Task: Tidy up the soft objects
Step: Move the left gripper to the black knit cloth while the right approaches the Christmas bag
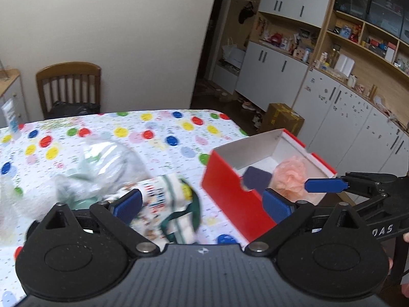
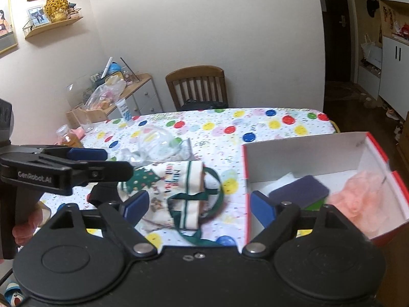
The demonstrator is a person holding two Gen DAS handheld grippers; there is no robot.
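One "GenRobot.AI"-marked left gripper (image 2: pixel 102 160)

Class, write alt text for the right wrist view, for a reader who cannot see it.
The open right gripper hovers over a cream tote bag with green straps on a balloon-print tablecloth. To the right, a red box holds a pink mesh sponge and a dark blue pad; the left gripper reaches in from the left.

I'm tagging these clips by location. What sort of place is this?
Most likely a home dining room: a table under a balloon-print cloth, a wooden chair against the wall, and cabinets with cluttered shelves of household items.
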